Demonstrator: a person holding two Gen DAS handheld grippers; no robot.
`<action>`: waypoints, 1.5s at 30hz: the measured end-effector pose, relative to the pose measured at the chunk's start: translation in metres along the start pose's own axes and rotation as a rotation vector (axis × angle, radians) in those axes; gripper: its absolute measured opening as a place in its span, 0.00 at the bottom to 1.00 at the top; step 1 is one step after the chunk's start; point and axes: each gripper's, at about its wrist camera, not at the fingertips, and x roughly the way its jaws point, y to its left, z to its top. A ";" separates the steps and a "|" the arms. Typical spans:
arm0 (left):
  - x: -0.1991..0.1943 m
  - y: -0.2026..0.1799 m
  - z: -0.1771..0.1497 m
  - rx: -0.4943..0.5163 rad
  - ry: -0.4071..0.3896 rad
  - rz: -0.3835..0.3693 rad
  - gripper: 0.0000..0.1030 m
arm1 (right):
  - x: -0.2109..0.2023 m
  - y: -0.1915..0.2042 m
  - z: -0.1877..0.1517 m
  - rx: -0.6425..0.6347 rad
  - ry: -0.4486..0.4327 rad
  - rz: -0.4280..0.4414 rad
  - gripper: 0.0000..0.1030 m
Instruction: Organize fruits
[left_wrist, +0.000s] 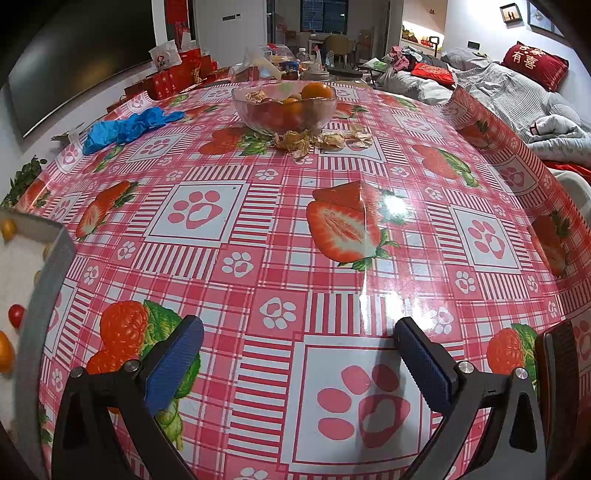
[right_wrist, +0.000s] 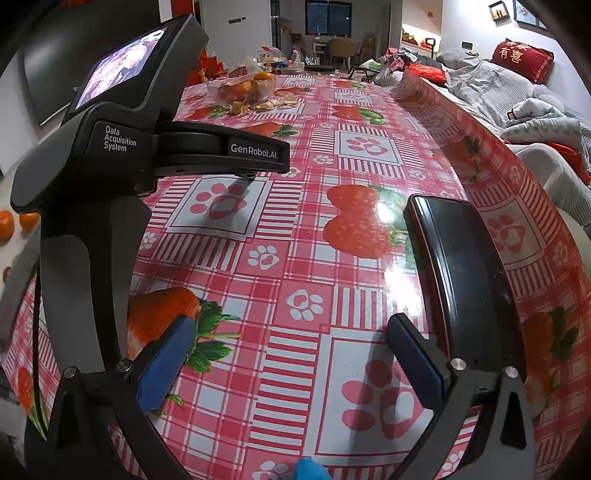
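Your fruit sits at the far end of the table: a clear glass bowl (left_wrist: 284, 107) heaped with oranges (left_wrist: 317, 90) and small red fruit, with dry papery husks (left_wrist: 314, 140) scattered just in front of it on the glossy red strawberry-print tablecloth (left_wrist: 295, 236). More loose fruit, a small red tomato (left_wrist: 15, 315) and orange pieces (right_wrist: 18, 223), lies off the table's left edge on a pale surface, probably what needs gathering. A crumpled blue glove (left_wrist: 125, 125) rests left of the bowl. A black phone (right_wrist: 461, 273) lies near your right side. Your left gripper (left_wrist: 295, 354) hovers low over the cloth, jaws spread wide and holding nothing; your right gripper (right_wrist: 290, 354) is likewise wide apart and empty, both well short of the bowl.
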 end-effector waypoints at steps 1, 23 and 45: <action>0.000 0.000 0.000 0.000 0.000 0.000 1.00 | 0.000 0.000 0.000 0.000 0.000 0.000 1.00; -0.002 0.004 0.000 0.000 0.000 0.000 1.00 | 0.000 0.000 0.000 0.000 -0.002 0.000 1.00; 0.000 0.001 0.000 0.000 0.000 0.000 1.00 | 0.000 0.000 -0.001 0.000 -0.003 0.000 1.00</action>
